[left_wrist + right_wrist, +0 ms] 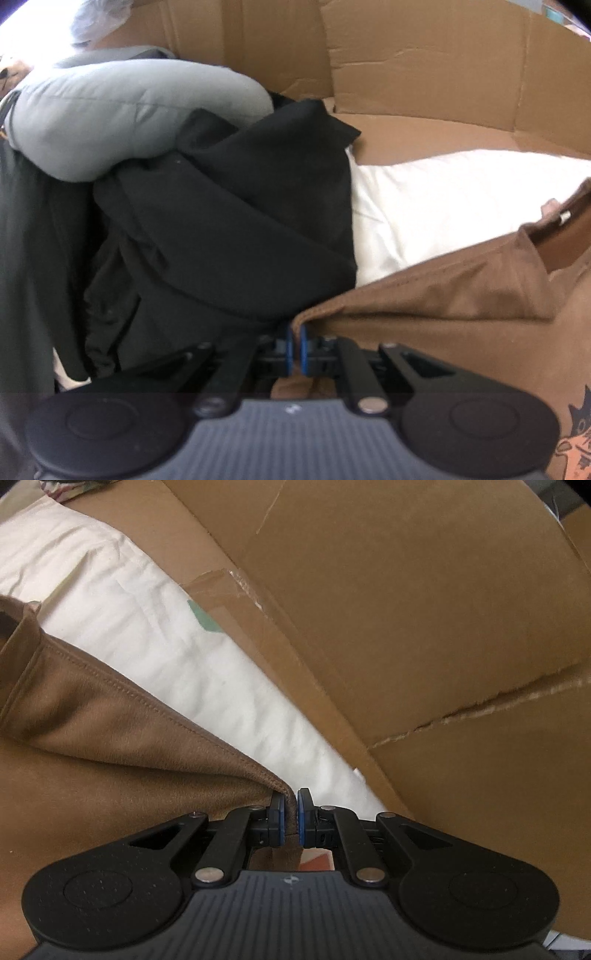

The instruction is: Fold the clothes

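Note:
A brown T-shirt [443,295] with an orange and black print at its lower right lies over a white cloth [443,206]. My left gripper [295,332] is shut on the brown shirt's left corner, beside a heap of black clothing [229,229]. In the right wrist view the same brown T-shirt [110,757] spreads to the left, its stitched hem running down to my right gripper [291,808], which is shut on the hem's corner. Both grippers point steeply downward. The shirt's collar [561,229] shows at the right edge of the left wrist view.
A grey padded garment [129,114] lies on the black heap at the upper left. Flattened cardboard [424,62] stands as a wall behind the clothes, and more cardboard [424,627] covers the surface right of the white cloth [147,602].

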Tool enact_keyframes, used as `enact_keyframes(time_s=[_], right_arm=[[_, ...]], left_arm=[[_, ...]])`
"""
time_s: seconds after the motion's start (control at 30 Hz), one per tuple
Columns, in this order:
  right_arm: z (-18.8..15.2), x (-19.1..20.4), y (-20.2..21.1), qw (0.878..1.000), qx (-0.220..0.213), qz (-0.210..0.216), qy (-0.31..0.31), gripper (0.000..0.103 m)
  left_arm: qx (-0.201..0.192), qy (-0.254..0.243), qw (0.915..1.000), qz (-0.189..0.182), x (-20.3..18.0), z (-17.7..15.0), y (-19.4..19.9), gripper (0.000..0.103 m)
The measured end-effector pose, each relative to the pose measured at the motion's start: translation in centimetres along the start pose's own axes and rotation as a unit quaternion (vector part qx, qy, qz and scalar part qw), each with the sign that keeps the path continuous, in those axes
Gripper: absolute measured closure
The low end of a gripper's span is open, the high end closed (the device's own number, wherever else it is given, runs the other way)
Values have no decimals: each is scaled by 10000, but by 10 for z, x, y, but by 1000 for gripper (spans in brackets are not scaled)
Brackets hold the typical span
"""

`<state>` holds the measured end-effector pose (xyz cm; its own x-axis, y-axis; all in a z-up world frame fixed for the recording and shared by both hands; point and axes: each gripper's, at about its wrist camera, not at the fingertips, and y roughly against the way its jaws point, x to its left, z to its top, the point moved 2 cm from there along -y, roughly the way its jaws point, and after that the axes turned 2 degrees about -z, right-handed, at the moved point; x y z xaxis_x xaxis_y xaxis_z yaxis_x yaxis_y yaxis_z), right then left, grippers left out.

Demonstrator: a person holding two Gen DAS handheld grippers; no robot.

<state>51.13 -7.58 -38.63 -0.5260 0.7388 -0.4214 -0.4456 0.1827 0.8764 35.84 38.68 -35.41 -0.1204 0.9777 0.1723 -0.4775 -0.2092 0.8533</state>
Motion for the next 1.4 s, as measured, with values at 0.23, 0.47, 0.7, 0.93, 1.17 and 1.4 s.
enact_keyframes(time_s=[0.23, 0.47, 0.7, 0.93, 1.17, 1.4], right_arm=[[-6, 9, -4, 9999, -34, 6, 102, 82], [-17, 2, 46, 9958, -807, 424, 113, 77], [-3, 17, 71, 9840, -1429, 1059, 87, 67], [21, 51, 60, 9801, -1488, 1276, 310, 61], [41, 73, 39, 9788, -1337, 1402, 658, 55], [49, 87, 23, 9759, -1220, 1509, 1003, 55]], left_arm=[[68, -404, 9991, 68, -14, 3, 19, 85], [-439, -248, 9987, -118, -11, -7, 69, 80], [-498, -478, 9949, -735, -55, -5, 70, 80], [-586, -797, 9911, -890, -88, 4, 41, 80], [-231, -1535, 9838, -901, -100, 13, 10, 79], [-58, -2242, 9685, -1083, -109, 14, -5, 68]])
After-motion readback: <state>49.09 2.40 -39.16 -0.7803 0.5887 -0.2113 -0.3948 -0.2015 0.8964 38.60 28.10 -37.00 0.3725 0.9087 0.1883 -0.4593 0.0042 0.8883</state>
